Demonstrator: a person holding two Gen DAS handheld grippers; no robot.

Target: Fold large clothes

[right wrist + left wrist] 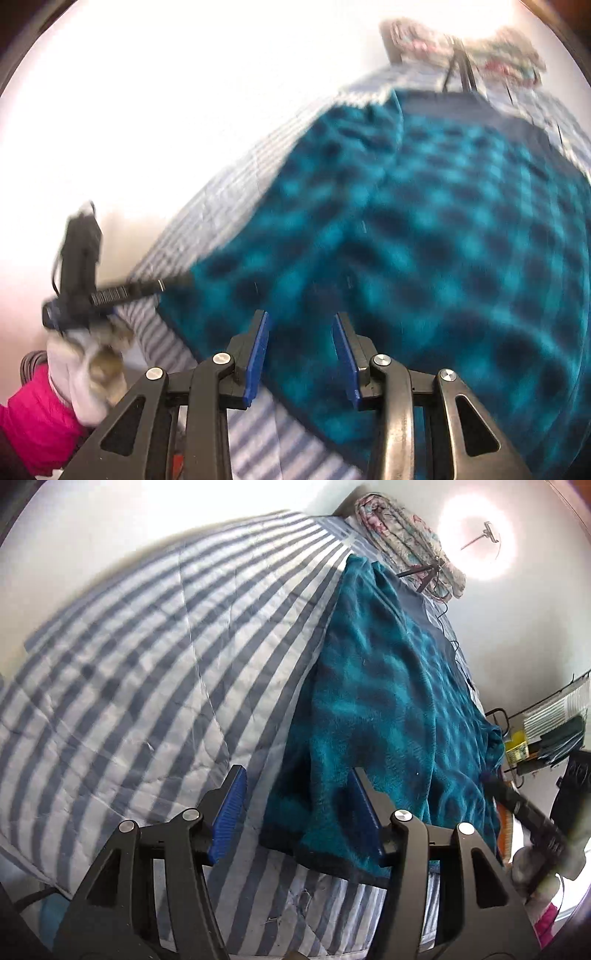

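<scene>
Your teal checked fleece blanket [388, 686] lies spread on the right of the striped quilt [122, 664]. Your left gripper [299, 812] stands spread, empty, over its near-left corner; your right gripper [301, 354] stands parted, empty, above the fleece. No containers seen.

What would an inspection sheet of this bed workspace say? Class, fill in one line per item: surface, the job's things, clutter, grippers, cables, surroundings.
Surface: bed with a striped quilt, blue and white, lightly creased.
Job's things: teal fleece blanket with dark blotches, spread along one side of the bed, its near edge at the bed's edge.
Clutter: floral bundle at the bed's far end.
Grippers: left gripper open, fingers apart over the blanket's near corner, nothing pinched. Right gripper open above the blanket, picture blurred, nothing held.
Cables: thin black cable trailing beside the blanket's far edge.
Surroundings: ring light on a tripod, white wall, a rack with items beside the bed.
</scene>
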